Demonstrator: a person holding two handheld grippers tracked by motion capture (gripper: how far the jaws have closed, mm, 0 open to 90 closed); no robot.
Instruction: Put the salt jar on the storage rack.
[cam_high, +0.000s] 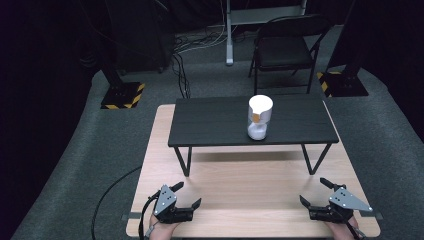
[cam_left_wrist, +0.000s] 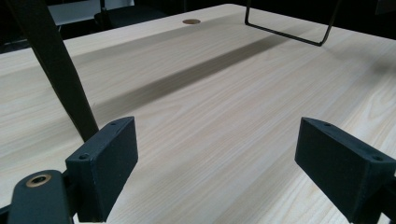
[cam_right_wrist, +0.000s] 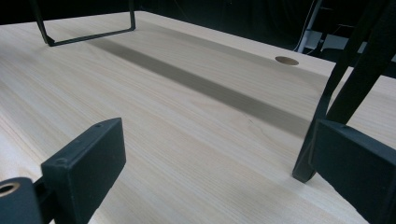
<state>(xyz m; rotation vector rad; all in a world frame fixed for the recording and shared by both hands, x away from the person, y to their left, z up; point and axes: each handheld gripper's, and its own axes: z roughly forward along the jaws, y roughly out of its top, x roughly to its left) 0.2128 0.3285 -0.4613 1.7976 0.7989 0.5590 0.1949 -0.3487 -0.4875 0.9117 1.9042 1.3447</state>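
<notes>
Grey carpet (cam_high: 100, 145) surrounds a pale wooden table (cam_high: 250, 195) in a dark room. Near its front edge the left gripper (cam_high: 189, 195) rests with its black jaws spread wide and nothing between them; in the left gripper view only bare wood lies in the gap. The right gripper (cam_high: 311, 192) sits opposite, jaws equally wide and empty. Beyond both stands a low black shelf on thin metal legs (cam_high: 210, 125), and on top of it, right of centre, a white upright cylindrical container (cam_high: 259, 117). A black folding chair (cam_high: 285, 47) waits farther back.
</notes>
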